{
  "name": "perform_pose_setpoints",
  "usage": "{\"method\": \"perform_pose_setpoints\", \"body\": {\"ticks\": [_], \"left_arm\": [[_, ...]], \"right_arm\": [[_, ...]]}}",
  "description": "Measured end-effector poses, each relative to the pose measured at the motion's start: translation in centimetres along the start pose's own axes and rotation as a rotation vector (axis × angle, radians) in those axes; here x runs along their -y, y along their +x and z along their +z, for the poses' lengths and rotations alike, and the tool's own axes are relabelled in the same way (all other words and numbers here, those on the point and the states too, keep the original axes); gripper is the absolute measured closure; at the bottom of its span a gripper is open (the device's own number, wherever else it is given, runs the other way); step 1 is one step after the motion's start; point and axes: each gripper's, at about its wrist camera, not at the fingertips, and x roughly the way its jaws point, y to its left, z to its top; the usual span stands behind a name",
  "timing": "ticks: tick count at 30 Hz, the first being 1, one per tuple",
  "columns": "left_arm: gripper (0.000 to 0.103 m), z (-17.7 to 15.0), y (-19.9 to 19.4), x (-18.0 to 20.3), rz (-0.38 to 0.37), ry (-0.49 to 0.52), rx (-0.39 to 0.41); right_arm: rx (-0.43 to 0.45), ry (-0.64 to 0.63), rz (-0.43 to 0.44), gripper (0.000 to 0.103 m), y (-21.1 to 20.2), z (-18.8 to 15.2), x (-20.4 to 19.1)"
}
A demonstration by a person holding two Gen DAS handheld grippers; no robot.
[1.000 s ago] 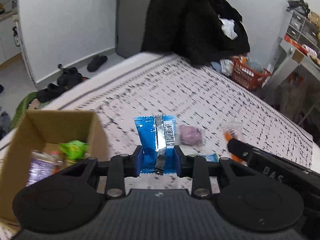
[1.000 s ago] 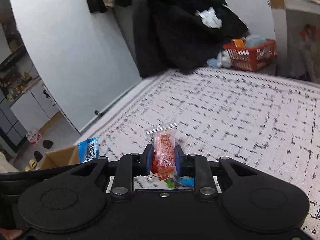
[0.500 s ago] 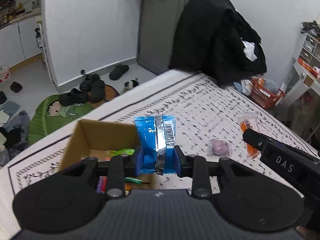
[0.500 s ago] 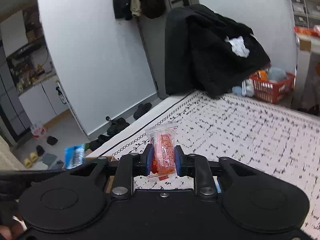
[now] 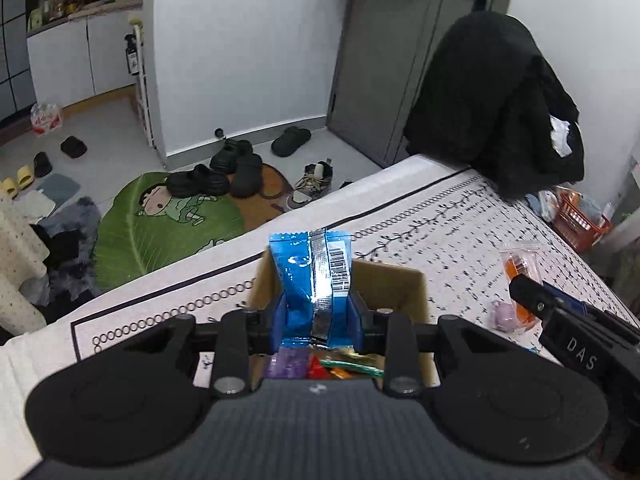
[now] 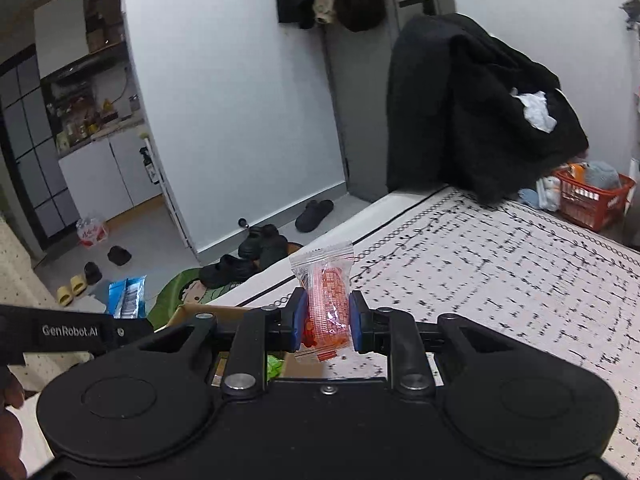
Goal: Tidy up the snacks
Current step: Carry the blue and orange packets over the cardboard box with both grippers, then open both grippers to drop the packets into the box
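Note:
My left gripper [image 5: 318, 320] is shut on a blue snack packet [image 5: 310, 276] with a silver seam and barcode, held upright over the open cardboard box [image 5: 400, 284]. Inside the box lie a purple packet [image 5: 286, 364] and red, orange and green wrappers [image 5: 348, 366]. My right gripper [image 6: 325, 320] is shut on a clear packet of orange-red snack [image 6: 326, 300], hanging beside the box's right edge; the box [image 6: 188, 314] shows low left of it. A pink-purple wrapped snack [image 5: 505, 316] lies on the patterned bed cover to the right of the box.
The box stands near the edge of a bed with a white black-patterned cover [image 6: 500, 264]. Beyond the edge are a green floor mat [image 5: 160, 224] with black shoes [image 5: 236, 164]. A black coat [image 5: 496, 100] hangs at the bed's far end, a red basket [image 6: 592, 196] beside it.
Both grippers have swung left toward the box. The blue packet now hangs over the box opening and the orange packet is near the box's edge. Both stay shut on their packets.

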Motion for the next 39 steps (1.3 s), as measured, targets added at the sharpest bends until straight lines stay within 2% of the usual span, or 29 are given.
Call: {"method": "perform_pose_setpoints", "body": {"ticks": [7, 18, 25, 33, 36, 39], "left_arm": [[0.072, 0.7, 1.4, -2.4, -0.032, -0.028, -0.008], [0.072, -0.2, 5.4, -3.7, -0.150, -0.060, -0.056], [0.054, 0.2, 6.5, -5.9, -0.174, -0.147, -0.058], [0.052, 0.1, 6.6, -6.3, -0.204, -0.165, -0.061], [0.049, 0.0, 6.4, -6.3, -0.187, -0.162, -0.065], [0.042, 0.2, 6.0, -6.4, -0.171, -0.168, -0.067]], "right_arm": [[-0.045, -0.053, -0.005, 0.081, 1.7, -0.7, -2.4], [-0.095, -0.055, 0.003, 0.080, 3.0, -1.9, -4.2], [-0.142, -0.083, 0.006, 0.080, 4.2, -2.3, -5.4], [-0.182, -0.094, -0.012, 0.080, 4.0, -2.7, -6.1], [-0.193, -0.094, -0.020, 0.075, 3.6, -2.7, -6.2], [-0.178, -0.101, -0.024, 0.063, 2.9, -2.5, -6.4]]}}
